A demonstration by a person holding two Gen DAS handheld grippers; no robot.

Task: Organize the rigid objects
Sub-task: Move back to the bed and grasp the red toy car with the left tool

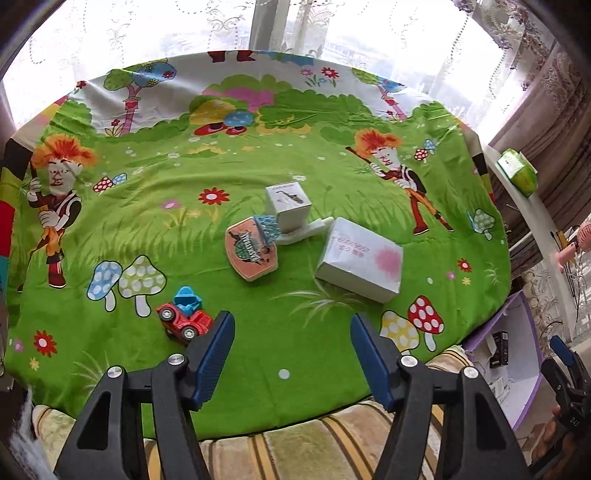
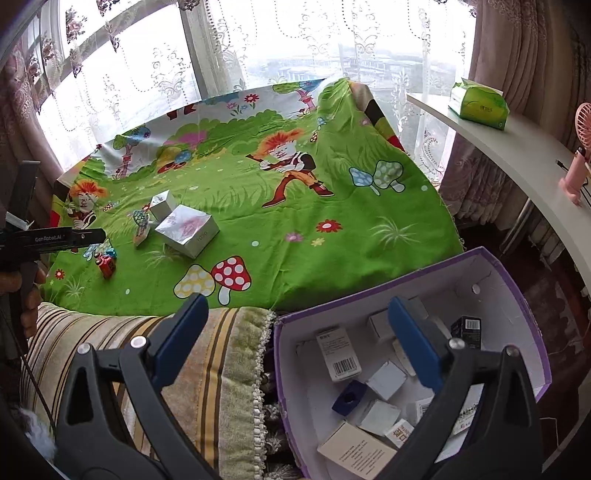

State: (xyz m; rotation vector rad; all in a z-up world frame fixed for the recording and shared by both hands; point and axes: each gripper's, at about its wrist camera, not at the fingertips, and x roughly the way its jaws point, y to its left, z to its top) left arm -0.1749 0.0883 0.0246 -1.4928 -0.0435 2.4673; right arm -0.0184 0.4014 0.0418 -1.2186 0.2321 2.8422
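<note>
Red toy car [image 1: 184, 321], basketball hoop toy [image 1: 255, 247], two white boxes [image 1: 358, 258] on green cloth [image 1: 258, 350].

Lighting: daylight, bright, entering through the window [image 1: 280, 33] behind the lace curtain [image 2: 332, 44]; panes blown out to near white in both views, the outdoor scene beyond hazy and washed. Green printed cloth [image 1: 258, 155] evenly lit, colours saturated; soft sheen on its folds nearest the window. Shadows: faint and short, falling away from the window, beneath the white box [image 1: 358, 258] and the red toy car [image 1: 184, 321]. Interior of the purple storage box [image 2: 413, 291] dimmer than the cloth. Distortion: strong fisheye bowing, dark vignette at the corners. Focus: centre sharp, slight softness toward the rims
</note>
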